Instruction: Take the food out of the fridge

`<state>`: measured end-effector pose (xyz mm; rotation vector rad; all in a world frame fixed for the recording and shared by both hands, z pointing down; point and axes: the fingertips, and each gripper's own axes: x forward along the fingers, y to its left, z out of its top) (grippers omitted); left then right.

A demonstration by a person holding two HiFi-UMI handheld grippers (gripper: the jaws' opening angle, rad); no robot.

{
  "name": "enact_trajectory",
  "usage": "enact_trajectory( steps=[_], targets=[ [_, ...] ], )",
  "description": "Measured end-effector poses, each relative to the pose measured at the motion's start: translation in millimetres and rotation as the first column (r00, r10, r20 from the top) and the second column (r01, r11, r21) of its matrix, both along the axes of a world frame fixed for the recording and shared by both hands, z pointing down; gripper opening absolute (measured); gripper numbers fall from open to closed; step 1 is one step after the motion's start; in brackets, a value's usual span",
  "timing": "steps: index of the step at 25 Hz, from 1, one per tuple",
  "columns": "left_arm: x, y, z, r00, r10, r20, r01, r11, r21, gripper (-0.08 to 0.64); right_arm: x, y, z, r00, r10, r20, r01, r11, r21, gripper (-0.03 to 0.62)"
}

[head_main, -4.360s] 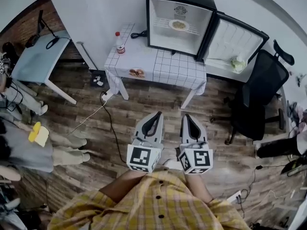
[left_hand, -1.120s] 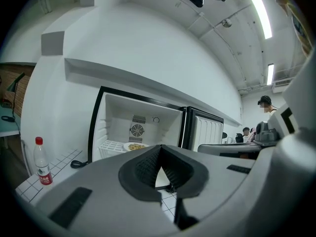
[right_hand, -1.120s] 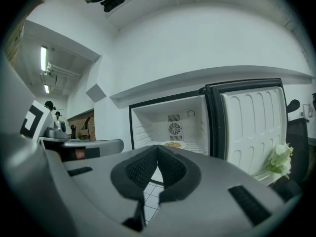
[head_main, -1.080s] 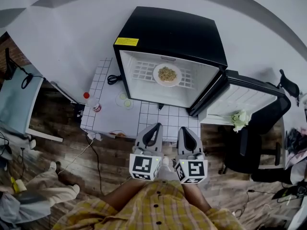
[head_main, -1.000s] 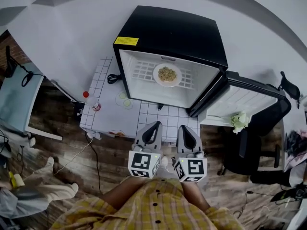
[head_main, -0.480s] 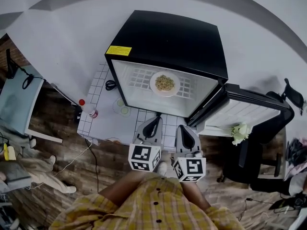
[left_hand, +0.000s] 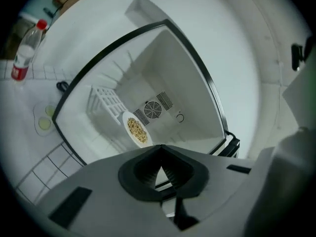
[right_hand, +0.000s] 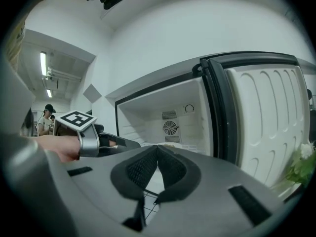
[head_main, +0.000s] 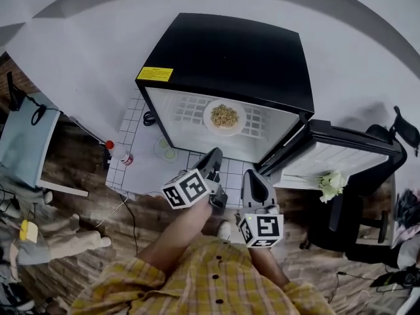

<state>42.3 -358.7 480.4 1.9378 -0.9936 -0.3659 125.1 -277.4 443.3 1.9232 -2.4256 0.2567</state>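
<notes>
1. Both sets of jaws are pressed together with nothing in them. The left hand-held gripper (head_main: 213,155) is tilted over sideways, and the right hand-held gripper (head_main: 253,176) sits at its 3 o'clock.
2. Plate of food (head_main: 224,115) is on the wire shelf (head_main: 188,107) inside the open fridge (head_main: 230,51), at 12 o'clock from both, untouched.
3. Food's maybe noodles or grains, too small to say.
4. Fridge stands on the tiled tabletop (head_main: 147,169), with its door (head_main: 341,156) swung out to 3 o'clock.

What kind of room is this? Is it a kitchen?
Probably an office or workroom, not a kitchen. A small black fridge sits on a cloth-covered table, a black office chair stands next to it, and there's a grey desk on a wooden floor.
</notes>
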Motion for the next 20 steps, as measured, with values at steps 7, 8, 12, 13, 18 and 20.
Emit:
enact_trajectory(
  steps=[7, 8, 12, 13, 18, 20],
  targets=[
    [10.3, -15.2, 20.9, 0.91, -0.102, -0.401, -0.002, 0.968, -0.251, 0.008, 7.5, -5.8, 5.5, 1.0, 0.016, -0.002, -0.016, 1.0, -0.011, 0.008],
    [11.4, -17.7, 25.5, 0.888, -0.129, -0.441, -0.004, 0.958, -0.288, 0.008, 8.3, -6.2, 5.8, 1.0, 0.018, -0.001, -0.018, 1.0, -0.009, 0.008],
    [13.2, -30.3, 32.4, 0.841, -0.208, -0.5, 0.038, 0.944, -0.329, 0.008, 12.0, -7.0, 7.2, 1.0, 0.027, -0.004, -0.027, 1.0, -0.013, 0.008],
    [13.4, -33.5, 33.5, 0.832, -0.227, -0.507, 0.052, 0.941, -0.335, 0.006, 13.2, -7.3, 7.9, 1.0, 0.03, -0.004, -0.03, 0.999, -0.014, 0.008],
    [14.8, -45.9, 46.2, 0.819, -0.294, -0.492, 0.106, 0.921, -0.374, 0.024, 16.6, -7.8, 9.8, 0.999, 0.034, -0.003, -0.034, 0.999, -0.022, 0.008],
    [16.9, -52.0, 52.3, 0.821, -0.298, -0.487, 0.107, 0.918, -0.381, 0.107, 17.2, -7.8, 9.9, 0.999, 0.032, -0.002, -0.032, 0.999, -0.022, 0.008]
  ],
)
